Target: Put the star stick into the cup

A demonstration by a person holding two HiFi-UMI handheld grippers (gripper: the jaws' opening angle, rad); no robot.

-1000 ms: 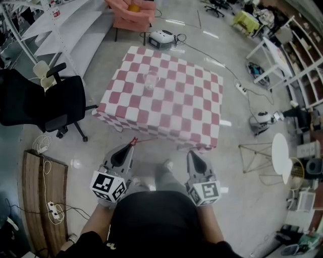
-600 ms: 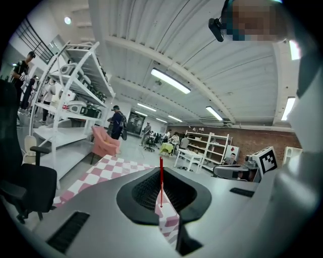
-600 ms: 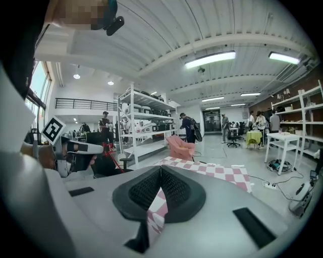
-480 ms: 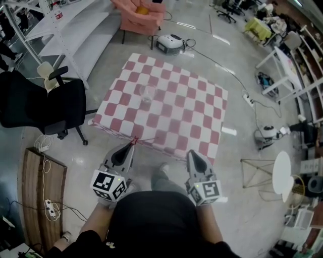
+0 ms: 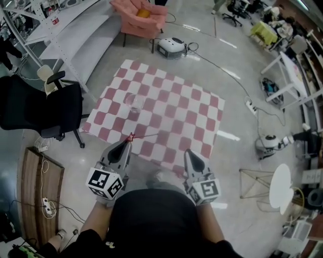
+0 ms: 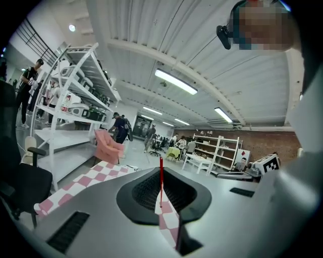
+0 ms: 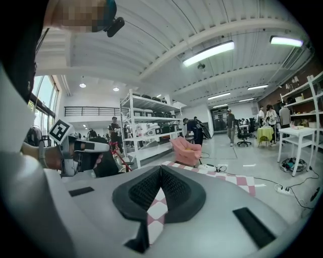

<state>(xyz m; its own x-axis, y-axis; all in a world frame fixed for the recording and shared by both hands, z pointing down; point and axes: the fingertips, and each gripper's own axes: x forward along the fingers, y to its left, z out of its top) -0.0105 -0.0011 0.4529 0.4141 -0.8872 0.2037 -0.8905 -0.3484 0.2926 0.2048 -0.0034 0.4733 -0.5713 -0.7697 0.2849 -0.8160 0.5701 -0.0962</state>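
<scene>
The red star stick [image 5: 143,136] lies level, its star end by my left gripper [image 5: 127,143], which is shut on it. From the left gripper view the thin red stick [image 6: 161,176] stands up from between that left gripper's [image 6: 162,199] closed jaws. The clear cup [image 5: 134,102] stands upright on the red-and-white checked table [image 5: 192,113], near its left side and well ahead of the stick. My right gripper [image 5: 187,152] hovers over the table's near edge, and the right gripper's [image 7: 160,180] jaws are shut with nothing in them. In the right gripper view the left gripper [image 7: 75,146] shows at the left.
A black office chair [image 5: 45,108] stands left of the table. White shelving [image 5: 55,27] and a pink armchair [image 5: 139,12] lie beyond. A white device [image 5: 171,46] with cables sits on the floor behind the table. A round white side table [image 5: 279,181] is at the right.
The table has drawn nearer, so both grippers now reach over its near edge. The left gripper still holds the star stick; the cup has not moved on the table.
</scene>
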